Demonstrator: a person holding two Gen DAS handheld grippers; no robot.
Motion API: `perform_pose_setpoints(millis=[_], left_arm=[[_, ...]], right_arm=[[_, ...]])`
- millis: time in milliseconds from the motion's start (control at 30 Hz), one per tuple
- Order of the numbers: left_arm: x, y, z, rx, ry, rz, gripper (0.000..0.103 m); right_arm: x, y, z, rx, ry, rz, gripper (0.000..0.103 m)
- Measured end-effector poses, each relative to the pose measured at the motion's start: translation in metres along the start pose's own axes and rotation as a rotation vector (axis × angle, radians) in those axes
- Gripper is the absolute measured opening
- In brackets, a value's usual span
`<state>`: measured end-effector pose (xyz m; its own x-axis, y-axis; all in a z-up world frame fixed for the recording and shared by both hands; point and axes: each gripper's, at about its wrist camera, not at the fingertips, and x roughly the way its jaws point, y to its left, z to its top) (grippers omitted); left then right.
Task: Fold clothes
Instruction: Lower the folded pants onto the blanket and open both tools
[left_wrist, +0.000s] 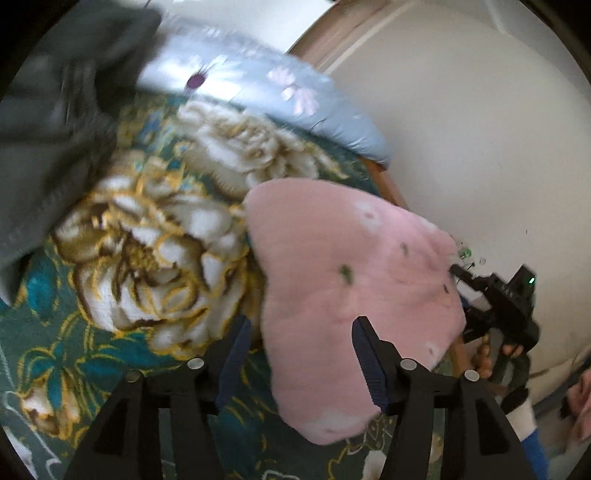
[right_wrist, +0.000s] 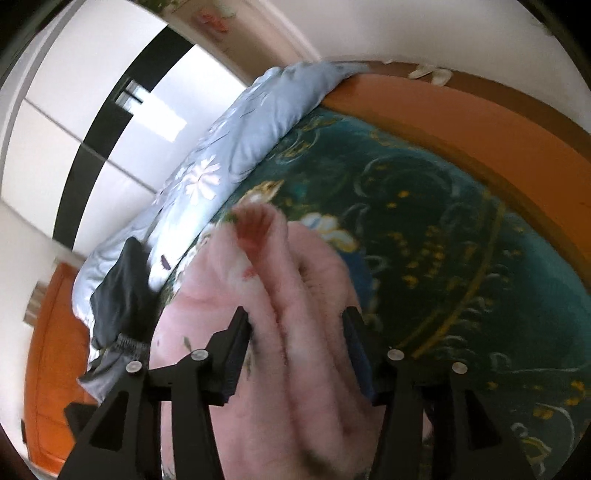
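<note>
From the left wrist camera, the pink garment (left_wrist: 354, 295) is a soft, fleecy piece, pale pink with some small dark-green marks and a few white patches. It is bunched into a rounded, puffy shape and is lifted above the green floral blanket (left_wrist: 147, 258) that covers the bed. The left gripper (left_wrist: 301, 326) has its jaws spread wide; the pink cloth lies in front of them and partly between them, but neither finger presses it. At the far right edge of the cloth, the right gripper (left_wrist: 456, 271) touches the corner of the garment; from here I cannot tell if it pinches. A grey garment (left_wrist: 55, 110) lies on the blanket at the upper left, blurred, and a light blue quilt (left_wrist: 258, 85) lies behind it, beside the white wall (left_wrist: 461, 129).

From the right wrist camera, the pink garment (right_wrist: 288, 332) fills the space between the fingers in thick folds, with a red-orange print (right_wrist: 256, 229) near its upper end. The right gripper (right_wrist: 295, 317) is closed on this bundle, both pads against the cloth. The green blanket (right_wrist: 443, 240) is underneath, with an orange wooden bed frame (right_wrist: 480, 129) along its edge. The blue quilt (right_wrist: 240, 147) and a dark garment (right_wrist: 118, 288) are at the left.
</note>
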<state>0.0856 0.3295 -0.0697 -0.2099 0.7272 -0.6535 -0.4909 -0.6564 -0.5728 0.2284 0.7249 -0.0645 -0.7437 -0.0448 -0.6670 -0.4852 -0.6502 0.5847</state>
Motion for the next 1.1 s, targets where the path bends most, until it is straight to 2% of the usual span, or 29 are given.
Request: perform_pose_setpoints(millis=[100,167,233,300,333,433,533,600,800,900,967,1033,1100], left_arm=[[-0.01,-0.023,-0.01,0.093,-0.059,0.036,0.061],[-0.013,-0.032,-0.019,0.127,-0.078,0.042,0.061],[-0.004,-0.039,-0.025,0.16,-0.065,0.049,0.061],[0.006,-0.043,-0.033,0.19,-0.042,0.064,0.061],[0.012,-0.043,-0.036,0.194,-0.024,0.069,0.061],[0.029,-0.038,-0.043,0.158,0.029,0.068,0.062],[0.031,-0.038,-0.048,0.14,0.018,0.069,0.065],[0.027,-0.042,-0.053,0.167,-0.002,0.095,0.066],[0.015,-0.041,-0.078,0.171,-0.099,0.239,0.074],[0.019,-0.041,-0.093,0.178,-0.1,0.285,0.076],[0.024,-0.043,-0.1,0.201,-0.091,0.318,0.082],[0.03,-0.045,-0.106,0.224,-0.078,0.328,0.088],[0.034,-0.046,-0.112,0.245,-0.076,0.339,0.094]], right_arm=[[-0.028,0.014,-0.004,-0.072,-0.075,-0.038,0.056],[-0.048,0.034,-0.016,-0.173,-0.102,-0.052,0.056],[-0.057,0.055,-0.034,-0.28,-0.087,-0.024,0.057],[-0.055,0.069,-0.059,-0.376,-0.03,0.009,0.058],[-0.05,0.069,-0.066,-0.393,-0.011,-0.003,0.058],[-0.033,0.063,-0.084,-0.428,0.04,-0.055,0.058],[-0.011,0.044,-0.079,-0.361,0.041,-0.105,0.058],[0.003,0.042,-0.081,-0.336,0.057,-0.146,0.058],[-0.019,0.062,-0.109,-0.392,-0.043,-0.189,0.06],[-0.03,0.06,-0.132,-0.415,-0.074,-0.242,0.061],[-0.035,0.056,-0.15,-0.431,-0.081,-0.283,0.061],[-0.032,0.052,-0.161,-0.436,-0.077,-0.316,0.064],[-0.029,0.048,-0.165,-0.437,-0.084,-0.353,0.075]])
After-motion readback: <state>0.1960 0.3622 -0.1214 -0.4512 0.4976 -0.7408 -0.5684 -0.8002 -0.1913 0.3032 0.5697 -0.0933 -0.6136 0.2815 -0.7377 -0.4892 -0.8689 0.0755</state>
